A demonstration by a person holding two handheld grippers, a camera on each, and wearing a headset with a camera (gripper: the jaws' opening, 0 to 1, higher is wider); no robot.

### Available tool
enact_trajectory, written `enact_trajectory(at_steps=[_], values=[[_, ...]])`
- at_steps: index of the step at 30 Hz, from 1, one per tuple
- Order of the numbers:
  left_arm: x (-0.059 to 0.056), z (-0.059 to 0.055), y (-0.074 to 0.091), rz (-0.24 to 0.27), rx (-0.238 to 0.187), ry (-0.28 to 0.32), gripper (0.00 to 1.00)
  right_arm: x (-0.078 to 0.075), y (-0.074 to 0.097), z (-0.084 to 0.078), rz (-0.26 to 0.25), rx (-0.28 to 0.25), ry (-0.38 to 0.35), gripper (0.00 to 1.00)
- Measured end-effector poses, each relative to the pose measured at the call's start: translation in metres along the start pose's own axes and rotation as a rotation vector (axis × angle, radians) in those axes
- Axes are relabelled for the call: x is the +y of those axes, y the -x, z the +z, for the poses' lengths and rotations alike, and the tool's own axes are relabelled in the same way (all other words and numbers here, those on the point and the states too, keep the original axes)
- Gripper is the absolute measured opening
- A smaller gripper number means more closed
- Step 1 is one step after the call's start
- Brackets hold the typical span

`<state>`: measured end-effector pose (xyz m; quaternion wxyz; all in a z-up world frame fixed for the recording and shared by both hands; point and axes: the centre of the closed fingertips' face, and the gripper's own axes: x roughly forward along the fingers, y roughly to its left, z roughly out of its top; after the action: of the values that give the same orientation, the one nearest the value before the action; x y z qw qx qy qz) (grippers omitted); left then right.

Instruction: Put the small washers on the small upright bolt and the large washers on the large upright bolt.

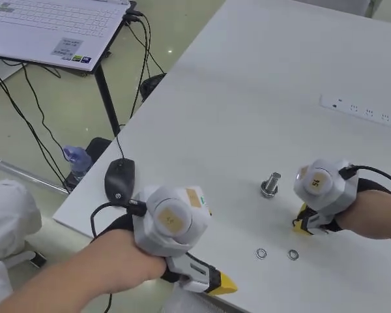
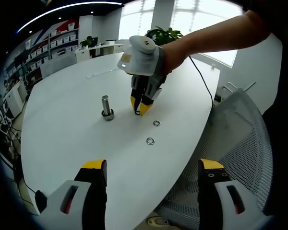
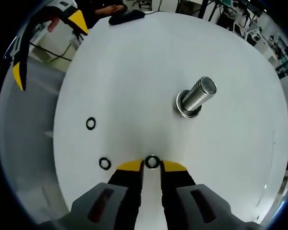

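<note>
1. Reference: I take the upright bolt (image 3: 197, 98) as the landmark. It stands on the white tabletop (image 1: 280, 78) with its long axis vertical and its free end up. A broader ring (image 3: 185, 109) circles its foot. I cannot tell whether that is a washer or the bolt's own head.
2. The right tool (image 3: 152, 167) has its jaws drawn almost together, pinching the held washer (image 3: 152, 161) at the yellow tips. The washer lies flat, its hole facing up along the tool. I cannot tell whether it touches the tabletop.
3. The left tool (image 2: 152, 167) has its jaws spread wide and carries nothing. It hangs at the tabletop edge, well apart from the bolt, on the operator's side and to the left.
4. Loose stock: the first loose washer (image 1: 261, 253) and the second loose washer (image 1: 293, 254) lie flat on the operator's side of the bolt. They are apart from each other and from the bolt.
5. Governing relation: from the right tool, the bolt lies ahead and to the right, near. This tool is clearly nearer the bolt than the left one. The bolt's top stands higher than the held washer. I judge the coming move needs a lift above that top, then the hole centred on the vertical axis, then a straight descent.
6. Caution: the held washer looks narrower than the bolt's shank. I judge this may be the large bolt, so I check the fit before letting go.
</note>
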<state>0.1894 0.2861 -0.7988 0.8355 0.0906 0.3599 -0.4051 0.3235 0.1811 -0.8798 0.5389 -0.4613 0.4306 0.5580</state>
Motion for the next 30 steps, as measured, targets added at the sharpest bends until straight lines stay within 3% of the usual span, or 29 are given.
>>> enact_trajectory(at_steps=[2,7,11,22,24,30], values=[[-0.001,0.000,0.000,0.000,-0.001,0.002,0.77,0.000,0.000,0.000,-0.012,0.016,0.039,0.15],[-0.002,0.001,-0.001,0.003,-0.005,0.003,0.76,-0.001,0.000,0.001,-0.018,0.034,-0.006,0.13],[-0.001,0.004,0.000,0.008,-0.015,0.005,0.76,-0.004,0.001,-0.001,-0.005,0.016,-0.059,0.12],[0.001,0.011,-0.001,0.014,-0.028,-0.006,0.78,-0.002,0.002,0.000,-0.016,0.016,-0.059,0.12],[0.002,0.012,-0.001,0.015,-0.030,-0.010,0.78,-0.004,0.009,0.009,-0.035,-0.036,-0.091,0.12],[0.004,0.013,-0.002,0.023,-0.026,-0.030,0.80,0.000,0.033,0.008,-0.033,-0.065,-0.115,0.12]])
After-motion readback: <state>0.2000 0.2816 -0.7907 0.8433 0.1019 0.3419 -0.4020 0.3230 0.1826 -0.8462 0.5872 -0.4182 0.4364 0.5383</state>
